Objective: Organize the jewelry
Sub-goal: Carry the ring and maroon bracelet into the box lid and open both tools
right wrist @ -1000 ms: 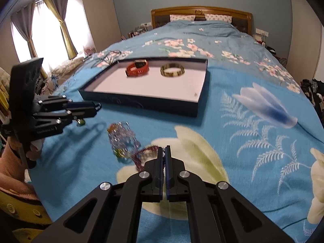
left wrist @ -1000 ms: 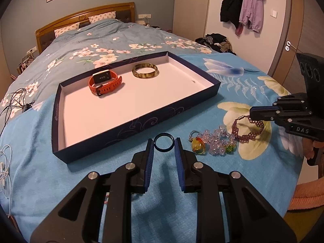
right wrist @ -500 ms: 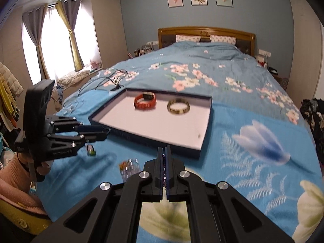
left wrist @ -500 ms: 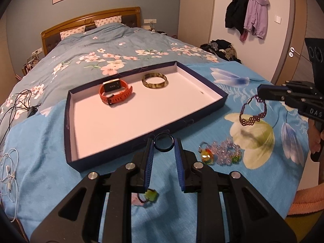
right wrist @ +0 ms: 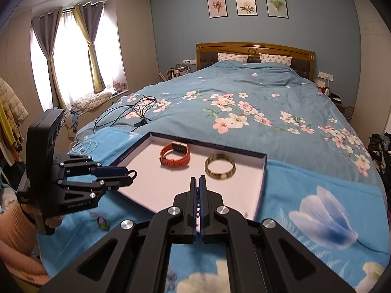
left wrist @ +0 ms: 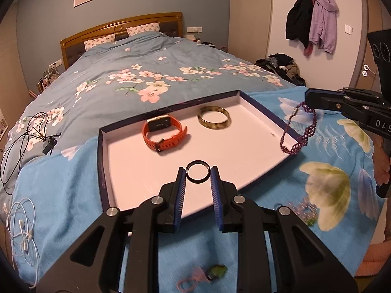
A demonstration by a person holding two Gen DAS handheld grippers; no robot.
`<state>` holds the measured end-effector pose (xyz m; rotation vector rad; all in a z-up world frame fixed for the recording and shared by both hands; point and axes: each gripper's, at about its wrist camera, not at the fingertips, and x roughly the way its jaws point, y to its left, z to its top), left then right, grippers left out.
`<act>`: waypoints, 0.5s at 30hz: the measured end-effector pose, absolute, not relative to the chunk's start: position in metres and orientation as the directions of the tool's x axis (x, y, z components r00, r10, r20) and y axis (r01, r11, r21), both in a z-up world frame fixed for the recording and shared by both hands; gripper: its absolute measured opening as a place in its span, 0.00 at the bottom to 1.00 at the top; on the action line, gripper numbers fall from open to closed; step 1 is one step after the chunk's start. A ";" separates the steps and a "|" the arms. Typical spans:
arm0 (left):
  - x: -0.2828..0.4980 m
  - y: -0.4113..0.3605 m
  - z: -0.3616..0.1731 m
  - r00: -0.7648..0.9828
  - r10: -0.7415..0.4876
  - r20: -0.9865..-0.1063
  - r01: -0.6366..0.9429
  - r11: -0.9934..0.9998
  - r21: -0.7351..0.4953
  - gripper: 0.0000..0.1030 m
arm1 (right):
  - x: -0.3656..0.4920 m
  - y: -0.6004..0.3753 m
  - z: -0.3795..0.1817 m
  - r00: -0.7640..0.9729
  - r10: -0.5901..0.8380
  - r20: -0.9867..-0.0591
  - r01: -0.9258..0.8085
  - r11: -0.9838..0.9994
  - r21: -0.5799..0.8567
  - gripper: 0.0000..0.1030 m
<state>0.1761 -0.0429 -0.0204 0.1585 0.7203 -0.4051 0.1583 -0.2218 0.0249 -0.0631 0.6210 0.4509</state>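
My left gripper (left wrist: pixel 198 174) pinched the dark ring (left wrist: pixel 197 175) at centre frame above the tray (left wrist: pixel 270 112); my right gripper (right wrist: pixel 198 183), jaws clamped, dangled the purple beaded bracelet (left wrist: pixel 297 131) at right. I judged lowering before release wisest.

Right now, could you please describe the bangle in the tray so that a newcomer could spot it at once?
On the blue floral bedspread lies a shallow dark-edged tray with a pale floor. Two pieces rest toward its far side, apart from each other. The bangle is the rigid, mottled olive-gold hoop nearer the headboard-side corner, unlike the orange strapped watch beside it.
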 end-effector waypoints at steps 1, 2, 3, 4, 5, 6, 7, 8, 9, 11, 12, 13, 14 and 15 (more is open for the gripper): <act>0.180 -0.043 -0.020 0.680 -0.299 -0.670 0.409 0.912 0.008 0.20 | 0.162 -0.220 0.025 0.718 0.393 -0.574 -0.429 0.900 0.080 0.01; 0.182 -0.045 -0.021 0.680 -0.295 -0.671 0.407 0.913 0.011 0.20 | 0.167 -0.217 0.025 0.721 0.393 -0.572 -0.425 0.901 0.083 0.01; 0.187 -0.045 -0.021 0.681 -0.288 -0.673 0.402 0.915 0.015 0.20 | 0.175 -0.215 0.023 0.722 0.389 -0.572 -0.420 0.903 0.085 0.01; 0.190 -0.045 -0.022 0.681 -0.286 -0.675 0.401 0.916 0.016 0.20 | 0.179 -0.213 0.022 0.720 0.390 -0.574 -0.419 0.904 0.088 0.01; 0.194 -0.046 -0.022 0.679 -0.285 -0.677 0.401 0.916 0.016 0.20 | 0.184 -0.211 0.021 0.719 0.390 -0.575 -0.417 0.904 0.091 0.01; 0.198 -0.046 -0.023 0.677 -0.283 -0.680 0.398 0.917 0.015 0.20 | 0.191 -0.208 0.019 0.717 0.388 -0.579 -0.415 0.905 0.093 0.01; 0.203 -0.046 -0.024 0.673 -0.280 -0.685 0.396 0.918 0.013 0.20 | 0.196 -0.206 0.017 0.716 0.386 -0.582 -0.413 0.906 0.093 0.01; 0.206 -0.047 -0.025 0.670 -0.278 -0.688 0.395 0.919 0.013 0.20 | 0.201 -0.204 0.015 0.713 0.386 -0.585 -0.412 0.906 0.096 0.01; 0.210 -0.047 -0.026 0.670 -0.274 -0.691 0.392 0.920 0.016 0.20 | 0.206 -0.201 0.012 0.708 0.387 -0.590 -0.412 0.906 0.100 0.01; 0.218 -0.047 -0.029 0.663 -0.265 -0.700 0.387 0.922 0.017 0.20 | 0.213 -0.199 0.009 0.699 0.393 -0.597 -0.412 0.904 0.113 0.01; 0.222 -0.047 -0.030 0.660 -0.264 -0.704 0.385 0.923 0.016 0.20 | 0.218 -0.196 0.006 0.691 0.399 -0.602 -0.414 0.902 0.123 0.01; 0.226 -0.048 -0.032 0.657 -0.257 -0.708 0.381 0.924 0.018 0.20 | 0.222 -0.194 0.004 0.689 0.400 -0.604 -0.413 0.902 0.126 0.01; 0.227 -0.049 -0.033 0.655 -0.254 -0.711 0.380 0.925 0.019 0.20 | 0.223 -0.192 0.003 0.686 0.402 -0.606 -0.413 0.901 0.130 0.01; 0.231 -0.049 -0.035 0.650 -0.252 -0.717 0.378 0.926 0.016 0.20 | 0.227 -0.189 0.001 0.681 0.406 -0.610 -0.415 0.900 0.135 0.01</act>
